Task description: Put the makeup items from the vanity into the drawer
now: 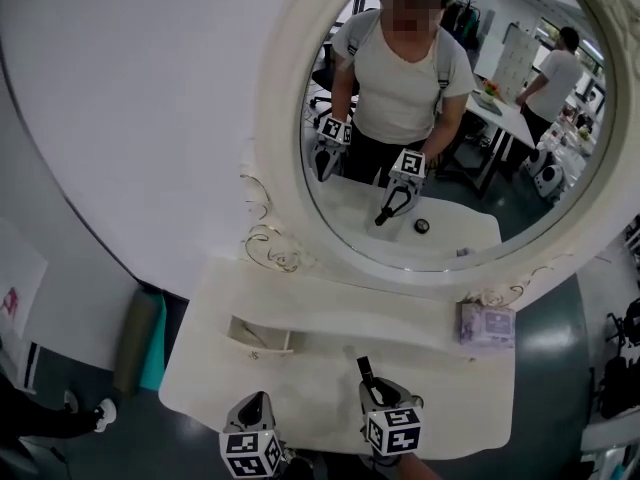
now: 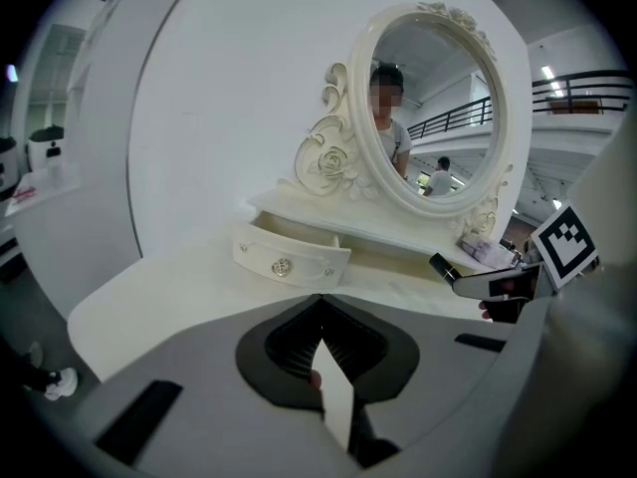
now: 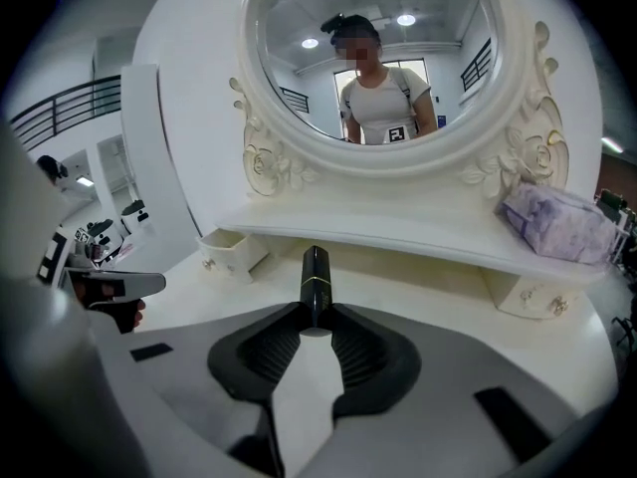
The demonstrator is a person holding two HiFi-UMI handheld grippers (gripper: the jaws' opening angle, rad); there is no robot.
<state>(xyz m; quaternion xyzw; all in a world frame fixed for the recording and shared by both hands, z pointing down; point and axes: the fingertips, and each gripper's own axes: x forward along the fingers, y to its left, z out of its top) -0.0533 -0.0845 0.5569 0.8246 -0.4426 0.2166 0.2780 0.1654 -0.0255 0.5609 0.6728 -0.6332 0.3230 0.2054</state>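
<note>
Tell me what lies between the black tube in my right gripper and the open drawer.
Nothing does. Only bare vanity top separates the black tube from the open drawer, as the right gripper view shows.

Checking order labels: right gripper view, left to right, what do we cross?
left gripper → open drawer → black lipstick held in the right gripper → purple packet
</note>
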